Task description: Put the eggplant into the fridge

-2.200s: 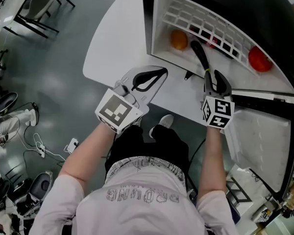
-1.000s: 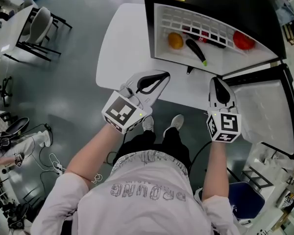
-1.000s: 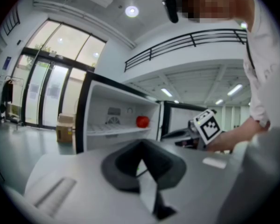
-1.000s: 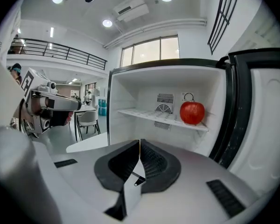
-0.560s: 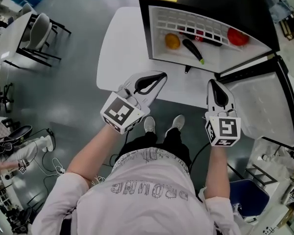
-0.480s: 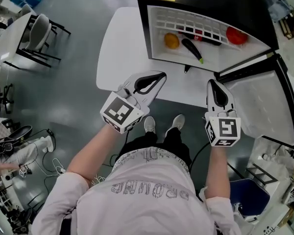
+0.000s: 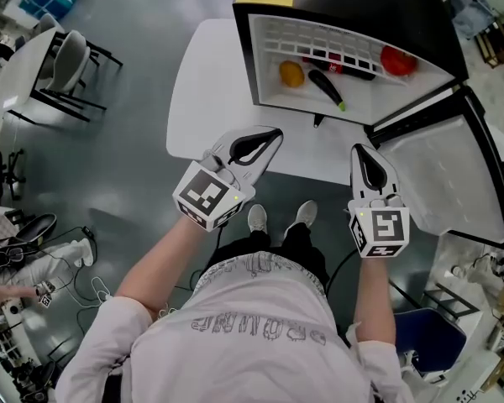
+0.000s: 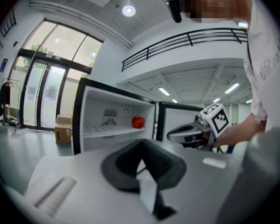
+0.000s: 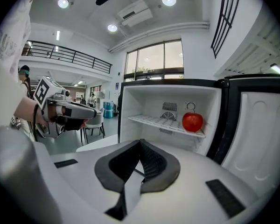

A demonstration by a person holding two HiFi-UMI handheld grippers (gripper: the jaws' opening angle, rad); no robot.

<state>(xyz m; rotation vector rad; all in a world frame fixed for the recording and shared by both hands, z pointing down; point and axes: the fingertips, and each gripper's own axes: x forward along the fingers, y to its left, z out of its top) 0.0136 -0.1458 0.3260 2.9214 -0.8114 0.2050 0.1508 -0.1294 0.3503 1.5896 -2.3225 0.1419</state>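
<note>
Eggplant (image 7: 323,86) already lies inside open fridge (image 7: 254,57), just beside orange (image 7: 291,74); red fruit (image 7: 397,60) on wire shelf (image 7: 319,36); eggplant likely light, firm, glossy and slippery; best held mid-body, not by green stem; left gripper (image 7: 271,133) and right gripper (image 7: 359,150) both pressed together, empty, short of fridge

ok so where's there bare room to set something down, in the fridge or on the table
Bare: the white table left of the fridge, and the fridge floor right of the eggplant. Crowded: the orange and eggplant sit close together; the red fruit takes the shelf's right end.
</note>
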